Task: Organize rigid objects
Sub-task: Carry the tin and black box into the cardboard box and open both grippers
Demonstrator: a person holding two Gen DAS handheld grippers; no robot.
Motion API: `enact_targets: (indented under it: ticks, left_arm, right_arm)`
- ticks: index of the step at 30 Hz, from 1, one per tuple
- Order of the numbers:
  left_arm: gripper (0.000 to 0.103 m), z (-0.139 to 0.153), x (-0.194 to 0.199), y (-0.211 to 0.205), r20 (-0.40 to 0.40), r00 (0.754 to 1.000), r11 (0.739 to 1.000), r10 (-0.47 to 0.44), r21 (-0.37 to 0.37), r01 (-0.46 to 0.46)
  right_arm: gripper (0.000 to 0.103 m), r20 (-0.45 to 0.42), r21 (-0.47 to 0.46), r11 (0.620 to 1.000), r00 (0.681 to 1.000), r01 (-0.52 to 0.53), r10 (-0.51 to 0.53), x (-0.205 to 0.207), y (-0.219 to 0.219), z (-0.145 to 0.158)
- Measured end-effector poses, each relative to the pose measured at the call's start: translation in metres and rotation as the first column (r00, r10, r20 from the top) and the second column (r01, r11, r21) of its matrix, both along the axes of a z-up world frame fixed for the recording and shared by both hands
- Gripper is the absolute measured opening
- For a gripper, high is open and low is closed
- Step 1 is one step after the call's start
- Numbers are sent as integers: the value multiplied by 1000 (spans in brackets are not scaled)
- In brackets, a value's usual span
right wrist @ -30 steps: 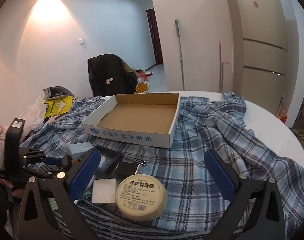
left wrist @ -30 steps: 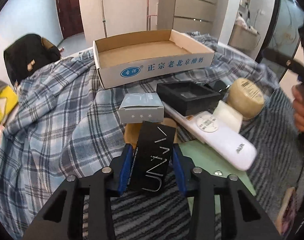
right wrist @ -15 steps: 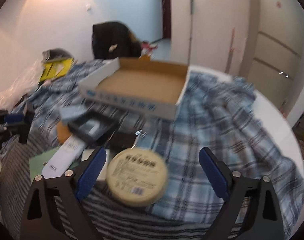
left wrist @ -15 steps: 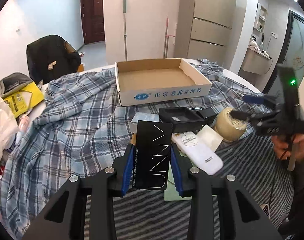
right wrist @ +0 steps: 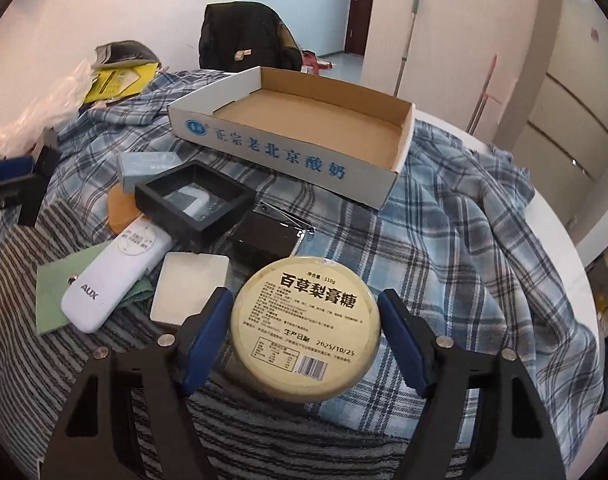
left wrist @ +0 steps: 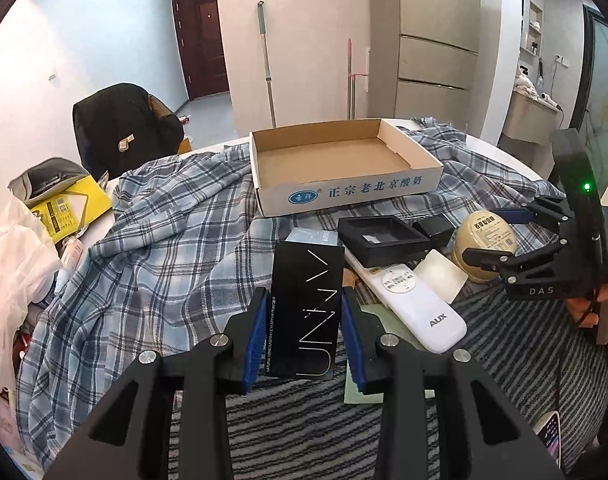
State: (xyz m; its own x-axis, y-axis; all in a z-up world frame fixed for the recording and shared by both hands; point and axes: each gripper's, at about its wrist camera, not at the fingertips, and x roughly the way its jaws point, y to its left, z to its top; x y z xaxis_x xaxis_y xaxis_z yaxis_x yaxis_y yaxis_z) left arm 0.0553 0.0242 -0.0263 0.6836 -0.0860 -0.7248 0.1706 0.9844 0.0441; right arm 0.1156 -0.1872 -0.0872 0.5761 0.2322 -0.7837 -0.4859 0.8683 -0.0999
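Observation:
My left gripper [left wrist: 304, 340] is shut on a tall black box [left wrist: 305, 308] and holds it raised above the table. An open cardboard tray [left wrist: 343, 168] lies on the plaid cloth beyond it and also shows in the right wrist view [right wrist: 300, 136]. My right gripper [right wrist: 304, 340] is open, with its blue pads on either side of a round cream tin [right wrist: 307, 324]; I cannot tell if they touch it. In the left wrist view the tin [left wrist: 485, 236] sits at the right with the right gripper [left wrist: 503, 236] around it.
A white remote [right wrist: 116, 276], a black square tray [right wrist: 192, 204], a small black box [right wrist: 264, 240], a white flat pad [right wrist: 190, 284], a pale blue box [right wrist: 144, 164] and a green sheet [right wrist: 60, 284] lie between tin and tray. A black-draped chair [left wrist: 124, 128] stands behind.
My left gripper has lifted the black box and pulled back from the pile. My right gripper has moved down and forward so its pads now flank the round tin, and has narrowed.

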Motion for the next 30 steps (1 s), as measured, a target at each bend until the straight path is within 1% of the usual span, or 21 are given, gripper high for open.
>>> enact_targets:
  ticks: [4,7,11,14,16,18,22,23,24,26,28,30]
  left_arm:
    - [37,1,-2,-5,1,1000,1000,-16,22,16]
    - [37,10,-4,-4,17,1000,1000,-22,3,22]
    - [37,31,0,-3,66,998,1000,-13,-7,13]
    - [37,49,10,-8,98,995,1000,10,7,-10]
    - [37,65,26,-12,123,992,1000,25,10,-27]
    - [37,81,44,-16,170,984,999,49,-3,-49]
    - [37,109,86,-22,212,973,995,89,-69,-76]
    - [37,115,97,-24,215,970,992,109,-88,-92]
    - [37,123,110,-23,216,966,986,144,-119,-121]
    - [37,136,123,-25,236,958,980,162,-151,-128]
    - [37,144,139,-28,257,953,981,159,-146,-125]
    - [37,143,153,-29,249,956,982,154,-143,-121]
  right_arm:
    - [73,6,1,1000,1000,18,-18,2,-3,3]
    - [73,20,19,999,999,42,-42,5,-9,16]
    - [73,67,13,998,995,68,-69,7,-14,44]
    - [73,98,42,995,991,87,-90,10,-15,73]
    - [73,103,76,993,990,92,-100,16,-14,93]
    - [73,100,100,991,990,94,-104,27,-10,112]
    - [73,101,177,975,984,130,-150,59,-5,147]
    - [73,83,205,968,983,146,-166,70,-3,154]
    - [73,56,219,961,981,168,-185,82,-1,157]
    - [73,16,221,958,982,182,-190,99,7,159]
    - [73,27,230,954,979,190,-201,114,15,164]
    - [73,50,239,945,969,222,-240,125,18,165]
